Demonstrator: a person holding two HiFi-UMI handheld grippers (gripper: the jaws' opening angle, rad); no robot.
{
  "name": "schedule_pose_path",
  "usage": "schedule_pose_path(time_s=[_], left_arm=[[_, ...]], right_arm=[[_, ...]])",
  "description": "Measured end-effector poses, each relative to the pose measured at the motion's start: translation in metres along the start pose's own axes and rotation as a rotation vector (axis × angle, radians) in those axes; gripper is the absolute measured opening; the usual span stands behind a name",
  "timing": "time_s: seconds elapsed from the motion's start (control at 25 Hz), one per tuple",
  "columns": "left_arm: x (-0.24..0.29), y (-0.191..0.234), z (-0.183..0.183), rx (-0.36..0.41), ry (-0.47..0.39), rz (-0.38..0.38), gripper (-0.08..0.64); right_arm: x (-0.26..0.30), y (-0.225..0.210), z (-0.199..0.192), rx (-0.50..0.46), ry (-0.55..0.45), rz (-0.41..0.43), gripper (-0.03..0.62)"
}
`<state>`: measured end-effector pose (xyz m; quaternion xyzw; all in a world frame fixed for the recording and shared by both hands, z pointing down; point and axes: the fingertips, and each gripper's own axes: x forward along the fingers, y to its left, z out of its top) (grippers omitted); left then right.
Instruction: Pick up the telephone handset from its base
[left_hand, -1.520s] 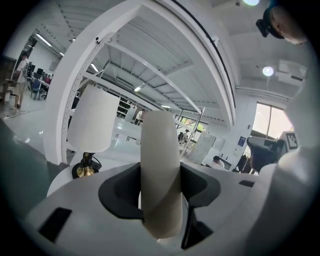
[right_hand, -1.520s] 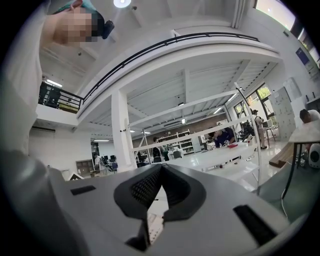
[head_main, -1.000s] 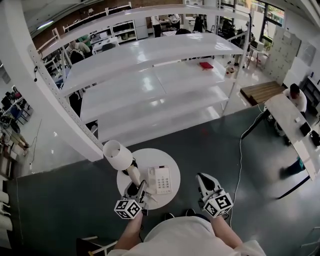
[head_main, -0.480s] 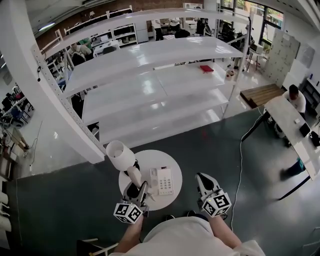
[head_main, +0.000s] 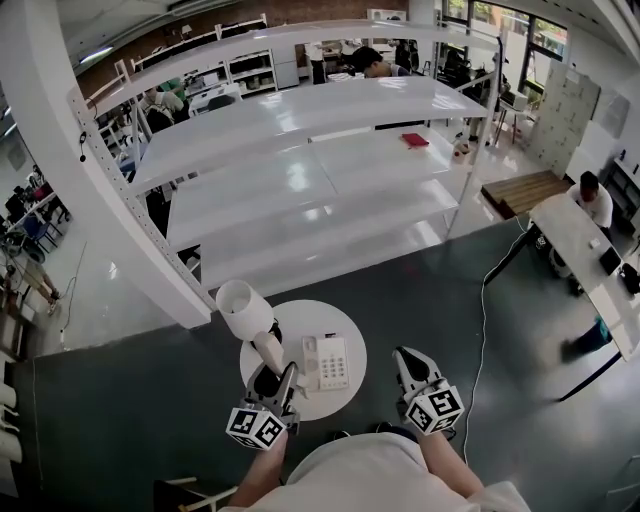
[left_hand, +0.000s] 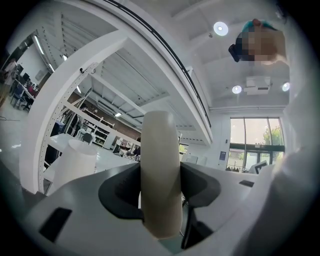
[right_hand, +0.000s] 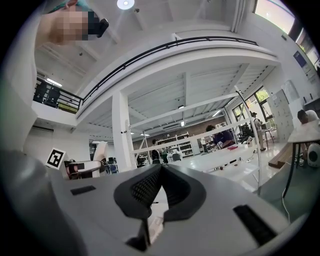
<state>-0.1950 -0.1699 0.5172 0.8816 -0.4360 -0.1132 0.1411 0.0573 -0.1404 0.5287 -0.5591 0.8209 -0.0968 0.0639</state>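
Got the left gripper (left_hand: 160, 187) clamped on the cream telephone handset (left_hand: 160, 165), both dark pads pressed against its sides and set fairly wide apart to fit it. Can see the handset standing roughly upright between the jaws in the left gripper view, poking out well past them. From the head view, looks like it's held clear of the phone base (head_main: 328, 362), over the left part of the round white surface (head_main: 300, 318) toward the near edge, just beside the white lamp (head_main: 243, 310) at the left edge. Leaves the base sitting keypad-up around the middle of the surface, a touch toward the right edge. As for the right gripper (right_hand: 159, 187): shut all the way, pads together, nothing pinched in there. Hanging off the near right edge of the surface, apart from the base and not touching the surface either.
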Motion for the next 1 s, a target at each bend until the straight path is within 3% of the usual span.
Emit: schedule_pose_path(time_s=[1.0], left_arm=[[0.0007,-0.0028,0.0001,0.018,0.017,0.001,0.222]], right_arm=[[0.0018,-0.0008,0.0025,0.007,-0.004,0.0,0.008]])
